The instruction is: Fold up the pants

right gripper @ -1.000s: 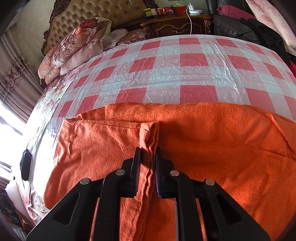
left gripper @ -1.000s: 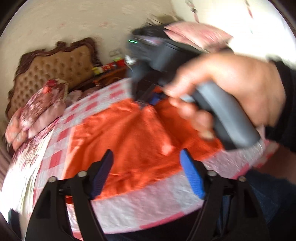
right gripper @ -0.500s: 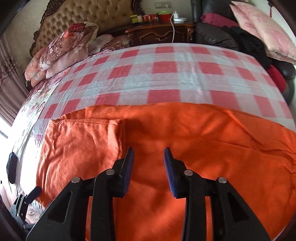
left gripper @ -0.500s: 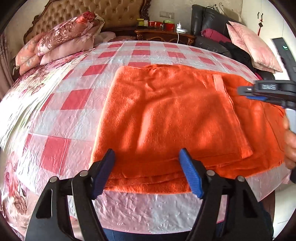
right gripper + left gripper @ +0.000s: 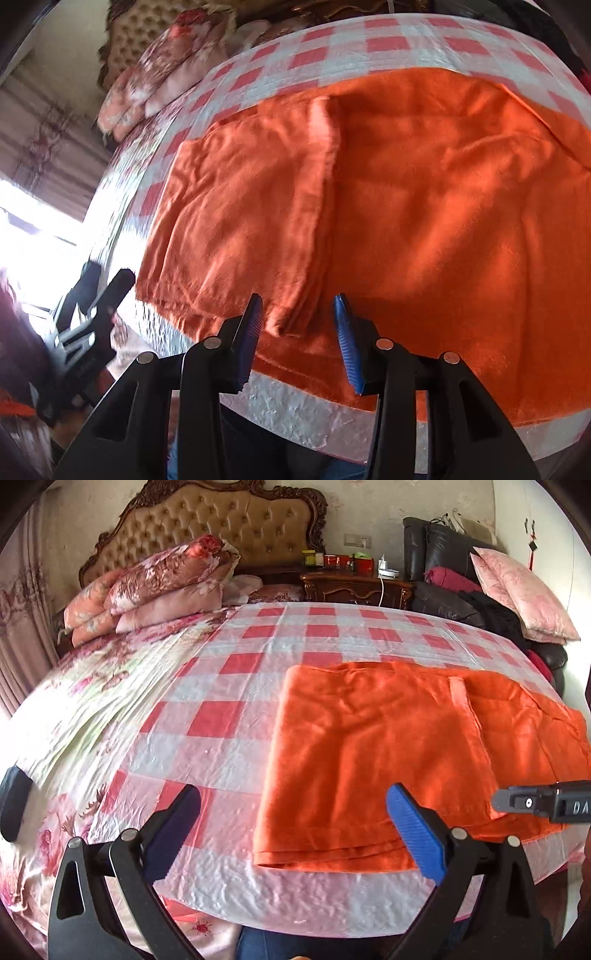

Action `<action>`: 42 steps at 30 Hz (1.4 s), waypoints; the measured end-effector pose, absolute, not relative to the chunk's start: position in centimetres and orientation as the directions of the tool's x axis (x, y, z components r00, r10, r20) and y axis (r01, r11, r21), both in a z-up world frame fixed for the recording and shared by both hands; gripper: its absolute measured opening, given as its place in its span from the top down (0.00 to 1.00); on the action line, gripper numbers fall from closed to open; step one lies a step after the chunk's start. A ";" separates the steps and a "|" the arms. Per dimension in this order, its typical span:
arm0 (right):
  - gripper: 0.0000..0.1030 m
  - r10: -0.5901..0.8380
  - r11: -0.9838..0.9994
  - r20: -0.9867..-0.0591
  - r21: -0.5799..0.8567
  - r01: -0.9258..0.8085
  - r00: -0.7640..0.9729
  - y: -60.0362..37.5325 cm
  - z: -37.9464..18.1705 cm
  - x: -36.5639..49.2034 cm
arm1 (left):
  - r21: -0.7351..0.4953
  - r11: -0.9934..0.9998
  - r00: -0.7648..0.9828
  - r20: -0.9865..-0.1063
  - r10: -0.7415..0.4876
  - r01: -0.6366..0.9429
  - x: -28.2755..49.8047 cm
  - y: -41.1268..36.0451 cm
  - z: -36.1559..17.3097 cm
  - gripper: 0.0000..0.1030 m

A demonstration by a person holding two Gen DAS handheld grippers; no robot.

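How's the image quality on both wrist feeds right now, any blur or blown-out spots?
Left wrist view: sharp, even daylight, fisheye bending the bed edges; orange pants clear. Right wrist view: slightly motion-blurred, window at left blown out white, pants readable.

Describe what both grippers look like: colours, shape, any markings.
The left gripper and the right gripper match: black triangular-cutout arms with silver rivets, and blue ribbed pads. In the left view, the right one's grey body shows white letters "DA".
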State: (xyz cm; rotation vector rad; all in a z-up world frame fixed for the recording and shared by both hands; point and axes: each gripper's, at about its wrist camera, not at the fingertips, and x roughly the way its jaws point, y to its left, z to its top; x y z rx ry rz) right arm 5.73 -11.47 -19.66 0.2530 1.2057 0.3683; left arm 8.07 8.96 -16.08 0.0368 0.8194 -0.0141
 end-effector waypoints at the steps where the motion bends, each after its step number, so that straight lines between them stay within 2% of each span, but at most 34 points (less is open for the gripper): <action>1: 0.82 0.372 0.928 -0.873 0.340 -0.154 0.317 -11.0 -19.7 5.5 | -0.009 1.000 0.683 -0.730 -0.023 0.024 8.0 10.1 -16.0 0.02; 4: 0.88 0.345 0.936 -0.876 0.294 -0.195 0.336 -10.7 -19.3 5.1 | -0.067 0.997 0.678 -0.735 -0.033 -0.025 7.3 12.9 -15.9 0.06; 5: 0.90 0.337 0.938 -0.877 0.280 -0.205 0.342 -10.6 -19.0 5.0 | -0.086 0.996 0.675 -0.737 -0.038 -0.038 7.0 13.8 -16.0 0.20; 6: 0.90 0.335 0.938 -0.876 0.276 -0.210 0.346 -10.5 -18.8 4.8 | -0.101 0.994 0.678 -0.734 -0.047 -0.040 6.5 14.4 -16.0 0.29; 7: 0.90 0.337 0.937 -0.875 0.278 -0.210 0.347 -10.5 -18.6 4.7 | -0.100 0.994 0.678 -0.734 -0.044 -0.044 6.1 14.7 -16.1 0.43; 8: 0.90 0.341 0.936 -0.873 0.281 -0.213 0.348 -10.5 -18.4 4.6 | -0.098 0.995 0.682 -0.730 -0.047 -0.035 5.7 14.8 -16.1 0.52; 9: 0.91 0.345 0.934 -0.871 0.283 -0.216 0.349 -10.5 -18.2 4.5 | -0.101 0.995 0.685 -0.726 -0.061 -0.017 5.3 14.8 -16.2 0.54; 12: 0.91 0.353 0.931 -0.868 0.289 -0.223 0.349 -10.6 -17.9 4.7 | -0.102 0.992 0.668 -0.734 -0.123 0.071 4.3 13.9 -16.9 0.56; 15: 0.91 0.345 0.934 -0.872 0.284 -0.215 0.347 -11.2 -18.0 4.3 | -0.047 0.994 0.648 -0.755 -0.099 0.097 4.2 12.7 -18.0 0.59; 17: 0.91 0.342 0.936 -0.874 0.285 -0.207 0.344 -11.6 -18.2 4.2 | -0.031 0.993 0.633 -0.768 -0.097 0.114 4.3 12.3 -18.7 0.70; 20: 0.91 0.335 0.939 -0.876 0.279 -0.203 0.347 -11.9 -18.4 4.2 | 0.027 0.992 0.600 -0.798 -0.051 0.121 4.7 11.9 -19.9 0.72; 26: 0.91 0.312 0.945 -0.885 0.250 -0.212 0.346 -11.6 -19.0 4.3 | 0.004 0.995 0.607 -0.793 -0.055 0.096 4.0 13.1 -19.5 0.70; 30: 0.90 0.259 0.960 -0.894 0.194 -0.204 0.366 -11.9 -18.2 4.1 | -0.055 0.995 0.653 -0.752 -0.093 0.079 3.7 13.5 -17.7 0.70; 32: 0.80 0.216 0.970 -0.873 0.139 -0.201 0.438 -11.8 -16.2 4.1 | -0.159 0.984 0.658 -0.733 -0.171 0.079 4.5 13.6 -17.1 0.72; 34: 0.79 0.272 0.953 -0.839 0.168 -0.251 0.471 -10.3 -14.1 5.3 | -0.213 0.973 0.654 -0.724 -0.219 0.090 5.5 13.1 -17.1 0.74; 36: 0.79 0.394 0.909 -0.798 0.267 -0.319 0.456 -7.8 -12.8 7.7 | -0.204 0.973 0.639 -0.735 -0.228 0.112 6.9 11.4 -17.5 0.82; 38: 0.80 0.481 0.857 -0.783 0.324 -0.402 0.394 -3.4 -13.6 11.3 | -0.199 0.971 0.634 -0.736 -0.238 0.133 7.8 10.0 -18.0 0.83; 40: 0.80 0.477 0.848 -0.810 0.320 -0.423 0.343 0.0 -15.5 14.1 | -0.161 0.979 0.598 -0.775 -0.203 0.124 8.7 9.0 -19.2 0.86; 42: 0.80 0.412 0.862 -0.853 0.250 -0.441 0.321 2.2 -17.8 15.8 | -0.131 0.984 0.583 -0.793 -0.177 0.120 8.3 8.5 -20.1 0.88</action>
